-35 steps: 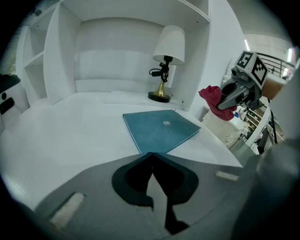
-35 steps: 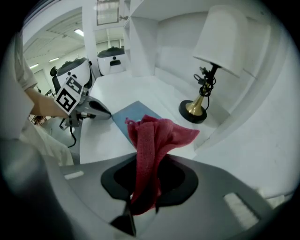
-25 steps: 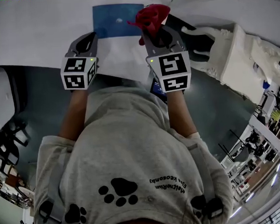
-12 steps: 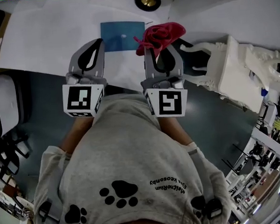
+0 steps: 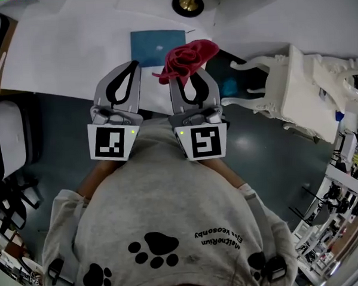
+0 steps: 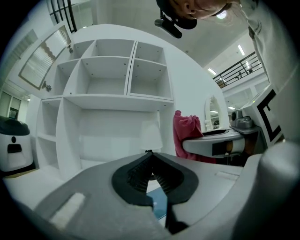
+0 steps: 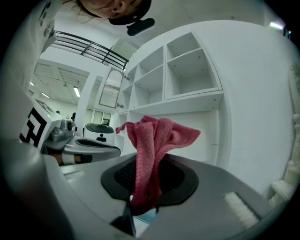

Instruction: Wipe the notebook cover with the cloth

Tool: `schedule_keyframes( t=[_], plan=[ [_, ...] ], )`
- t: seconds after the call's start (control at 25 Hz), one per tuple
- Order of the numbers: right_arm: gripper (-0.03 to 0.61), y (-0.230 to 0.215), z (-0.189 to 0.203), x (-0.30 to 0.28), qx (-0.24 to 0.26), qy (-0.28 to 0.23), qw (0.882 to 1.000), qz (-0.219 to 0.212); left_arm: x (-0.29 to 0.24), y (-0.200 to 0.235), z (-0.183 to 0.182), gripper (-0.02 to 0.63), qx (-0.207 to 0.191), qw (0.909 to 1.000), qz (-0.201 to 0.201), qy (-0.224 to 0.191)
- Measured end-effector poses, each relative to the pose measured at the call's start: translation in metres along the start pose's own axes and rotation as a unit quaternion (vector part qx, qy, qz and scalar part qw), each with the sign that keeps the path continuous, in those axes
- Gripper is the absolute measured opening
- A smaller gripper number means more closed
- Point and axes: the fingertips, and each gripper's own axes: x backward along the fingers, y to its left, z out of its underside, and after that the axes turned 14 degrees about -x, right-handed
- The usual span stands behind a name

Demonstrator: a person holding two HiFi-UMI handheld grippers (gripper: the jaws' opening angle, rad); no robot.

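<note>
Two grippers to account for. At left: left gripper [image 5: 133, 65], shut tip to tip on nothing, poised over the near part of the white table [image 5: 61, 56]. Ahead, between both tools: blue notebook [image 5: 153, 48], flat on the table, touching neither. At right: right gripper [image 5: 185, 79], clamped on the red cloth [image 5: 186, 54] at its bunched middle, loose folds spilling past the tips. Expect soft, light, limp fabric. Treat the notebook as light, stiff-covered and likely to slide; steady it at a corner.
</note>
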Motion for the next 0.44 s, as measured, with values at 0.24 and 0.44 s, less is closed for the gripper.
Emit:
schedule_keyframes(
  t=[0.24, 0.44],
  plan=[
    [0.081, 0.013, 0.009, 0.0, 0.006, 0.008, 1.0, -0.013, 0.007, -0.005, 0.009, -0.002, 0.001, 0.9999, 0.013, 0.01],
    [0.081, 0.013, 0.012, -0.001, 0.004, 0.008, 1.0, -0.016, 0.004, -0.005, 0.009, -0.002, 0.0, 0.9999, 0.012, 0.006]
  ],
)
